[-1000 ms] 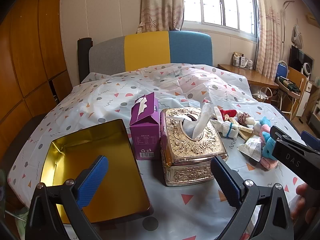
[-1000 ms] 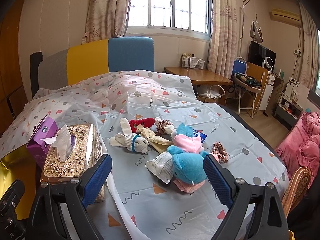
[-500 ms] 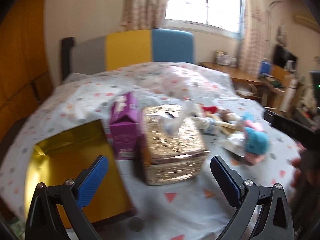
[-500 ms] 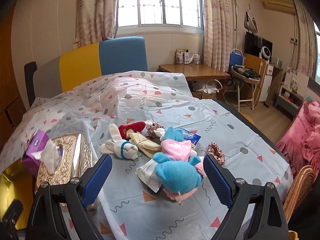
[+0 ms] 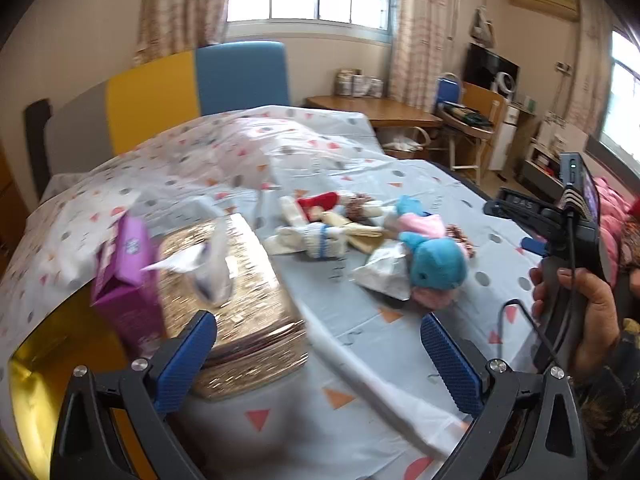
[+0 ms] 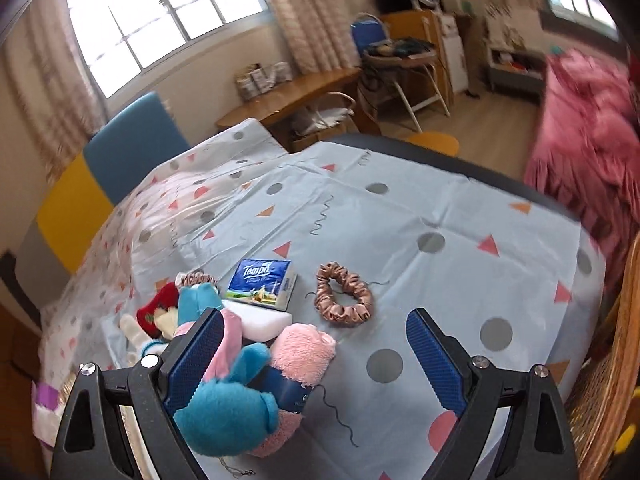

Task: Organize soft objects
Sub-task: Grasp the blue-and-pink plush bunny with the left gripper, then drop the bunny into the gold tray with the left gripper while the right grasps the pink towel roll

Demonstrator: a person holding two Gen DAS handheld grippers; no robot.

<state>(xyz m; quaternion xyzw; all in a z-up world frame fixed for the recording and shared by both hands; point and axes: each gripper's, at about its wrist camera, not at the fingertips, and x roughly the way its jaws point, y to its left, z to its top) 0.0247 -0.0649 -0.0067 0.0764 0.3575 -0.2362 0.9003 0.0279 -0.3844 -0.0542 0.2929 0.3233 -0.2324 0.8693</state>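
Note:
A heap of soft things lies on the patterned bedspread: a blue plush, pink fluffy socks, a white sock with a blue band, a red sock and a brown scrunchie. My left gripper is open and empty, low over the bed in front of the gold tissue box. My right gripper is open and empty, right above the blue plush and pink socks. The right gripper's body shows in the left wrist view.
A purple tissue carton stands left of the gold box. An open gold tin lies at the far left. A blue Tempo tissue pack lies beside the scrunchie. A wooden desk and chairs stand beyond the bed.
Both grippers have swung to the right. The right gripper has moved forward and down over the plush heap, with the scrunchie and Tempo pack now in plain sight. Both stayed open.

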